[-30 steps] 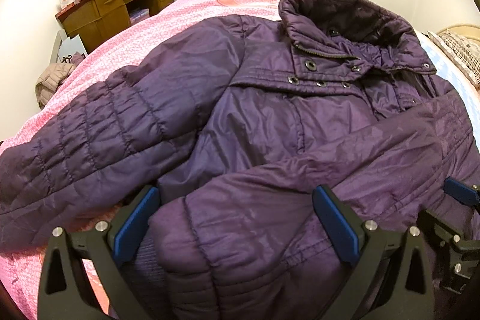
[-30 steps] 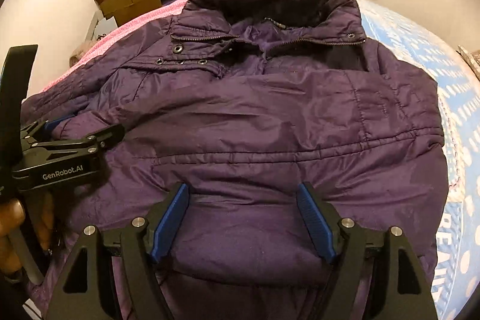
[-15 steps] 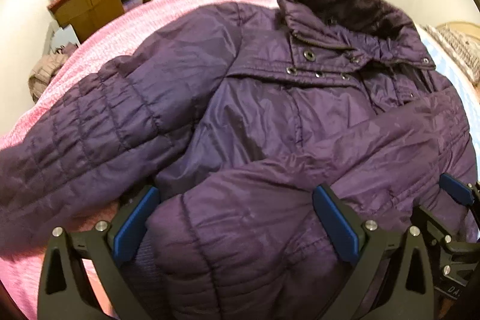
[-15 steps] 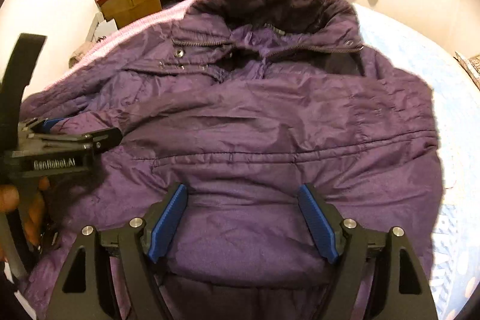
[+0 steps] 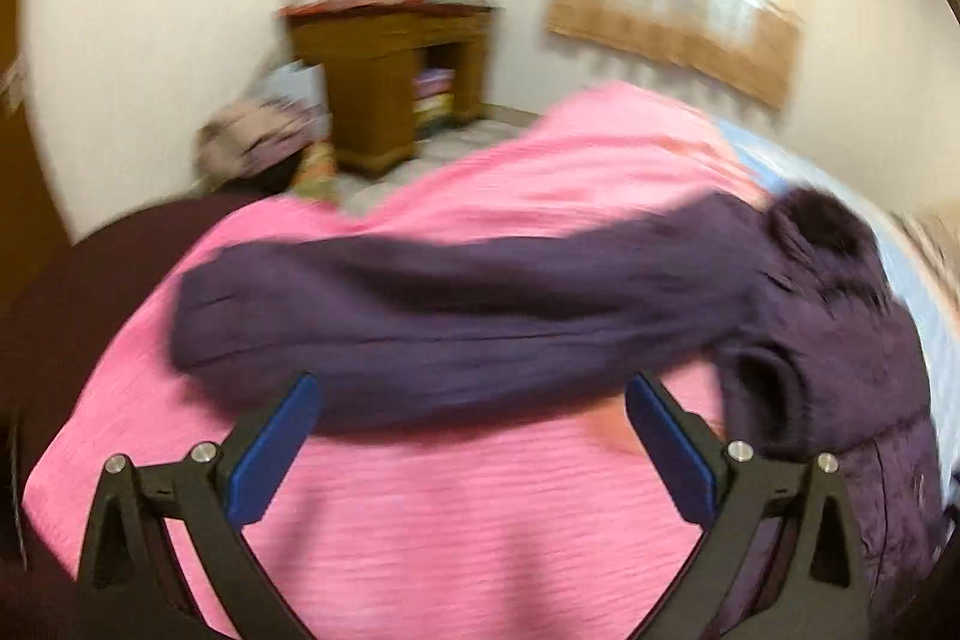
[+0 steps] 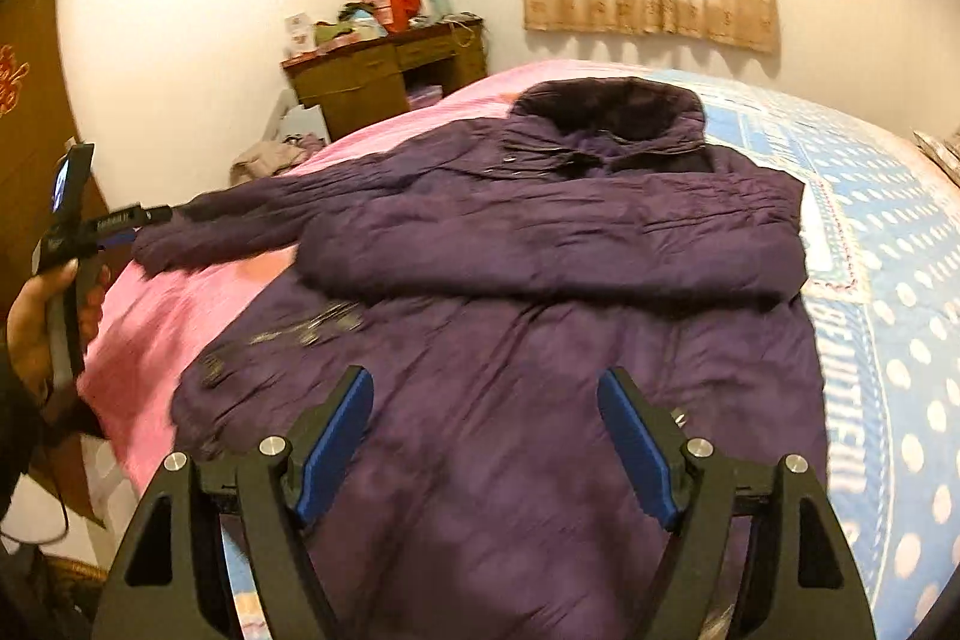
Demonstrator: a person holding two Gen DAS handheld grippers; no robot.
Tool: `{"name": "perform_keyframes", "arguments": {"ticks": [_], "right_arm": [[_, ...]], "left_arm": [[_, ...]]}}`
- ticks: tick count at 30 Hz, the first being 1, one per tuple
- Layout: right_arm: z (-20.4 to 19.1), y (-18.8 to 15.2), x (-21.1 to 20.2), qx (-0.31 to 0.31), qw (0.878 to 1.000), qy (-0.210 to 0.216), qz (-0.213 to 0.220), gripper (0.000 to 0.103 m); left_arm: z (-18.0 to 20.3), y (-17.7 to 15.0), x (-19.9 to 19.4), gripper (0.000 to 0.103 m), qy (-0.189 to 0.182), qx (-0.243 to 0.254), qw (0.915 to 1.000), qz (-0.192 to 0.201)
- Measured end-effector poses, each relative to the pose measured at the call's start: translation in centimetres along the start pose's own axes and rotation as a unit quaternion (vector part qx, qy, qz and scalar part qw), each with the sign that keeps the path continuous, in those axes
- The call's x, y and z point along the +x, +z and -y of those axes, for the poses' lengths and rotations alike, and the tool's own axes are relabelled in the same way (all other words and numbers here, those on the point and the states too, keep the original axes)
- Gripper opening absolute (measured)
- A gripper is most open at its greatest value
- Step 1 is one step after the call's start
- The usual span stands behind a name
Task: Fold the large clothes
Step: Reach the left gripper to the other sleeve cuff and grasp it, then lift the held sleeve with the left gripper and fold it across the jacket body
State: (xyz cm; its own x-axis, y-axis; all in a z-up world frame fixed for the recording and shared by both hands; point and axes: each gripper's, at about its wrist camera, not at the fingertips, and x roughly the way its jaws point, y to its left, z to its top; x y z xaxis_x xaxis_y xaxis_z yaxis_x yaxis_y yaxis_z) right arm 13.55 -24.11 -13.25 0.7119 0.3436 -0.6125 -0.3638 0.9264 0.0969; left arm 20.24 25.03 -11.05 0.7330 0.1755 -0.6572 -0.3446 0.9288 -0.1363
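Both grippers have their jaws wide apart and grip nothing: the left gripper [image 5: 471, 433] hangs above the pink blanket [image 5: 480, 508], the right gripper [image 6: 483, 436] above the purple jacket [image 6: 540, 340]. This jacket lies flat on the bed, one sleeve [image 5: 450, 316] stretched sideways. A wooden desk [image 6: 384, 73] stands behind.

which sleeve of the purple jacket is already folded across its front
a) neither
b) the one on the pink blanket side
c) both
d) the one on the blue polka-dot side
d: in the right wrist view the sleeve on the blue polka-dot bedding side lies across the purple jacket chest, while the other sleeve stretches out over the pink blanket toward the left gripper.
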Motion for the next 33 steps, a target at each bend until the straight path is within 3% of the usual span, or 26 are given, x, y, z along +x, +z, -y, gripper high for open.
{"name": "perform_keyframes", "arguments": {"ticks": [3, 7, 11, 15, 20, 22, 23, 26, 30, 33], "right_arm": [[-1.9, -1.1, -0.5, -0.001, 1.000, 0.016, 0.001, 0.078], [-4.4, -2.3, -0.6, -0.015, 1.000, 0.022, 0.000, 0.078], [-6.6, -3.0, -1.1, -0.039, 0.999, 0.021, 0.000, 0.078], [-7.0, -3.2, -1.3, -0.050, 0.999, 0.016, 0.005, 0.078], [-6.5, -3.4, -1.0, -0.030, 0.999, 0.016, 0.007, 0.078], [-6.3, -3.5, -1.1, -0.026, 1.000, 0.015, 0.009, 0.078], [-6.2, -3.6, -1.1, -0.023, 1.000, 0.015, 0.010, 0.078], [-5.7, -3.8, -1.5, -0.013, 1.000, 0.013, 0.018, 0.078], [-4.6, -4.0, -1.9, 0.010, 1.000, 0.010, 0.025, 0.078], [-3.7, -4.1, -2.4, 0.029, 0.999, 0.004, 0.034, 0.078]], "left_arm": [[-4.9, 0.0, 0.3, 0.103, -0.019, -0.092, 0.9955, -0.015], [-9.7, -0.6, 1.4, 0.103, -0.069, -0.232, 0.9697, -0.035], [-11.2, -0.9, 3.4, 0.103, -0.105, -0.308, 0.9450, -0.036], [-11.1, -1.1, 5.6, 0.103, -0.117, -0.341, 0.9323, -0.034], [-10.1, -0.2, 7.6, 0.102, -0.104, -0.322, 0.9407, -0.027], [-10.9, -0.1, 7.7, 0.095, -0.088, -0.315, 0.9447, -0.023], [-11.3, -0.1, 7.7, 0.083, -0.082, -0.313, 0.9460, -0.017], [-12.0, 0.4, 7.4, 0.036, -0.087, -0.293, 0.9521, 0.001], [-11.3, 2.2, 5.6, 0.027, -0.097, -0.261, 0.9599, 0.035], [-10.0, 4.5, 2.2, 0.025, -0.110, -0.236, 0.9615, 0.086]]}}
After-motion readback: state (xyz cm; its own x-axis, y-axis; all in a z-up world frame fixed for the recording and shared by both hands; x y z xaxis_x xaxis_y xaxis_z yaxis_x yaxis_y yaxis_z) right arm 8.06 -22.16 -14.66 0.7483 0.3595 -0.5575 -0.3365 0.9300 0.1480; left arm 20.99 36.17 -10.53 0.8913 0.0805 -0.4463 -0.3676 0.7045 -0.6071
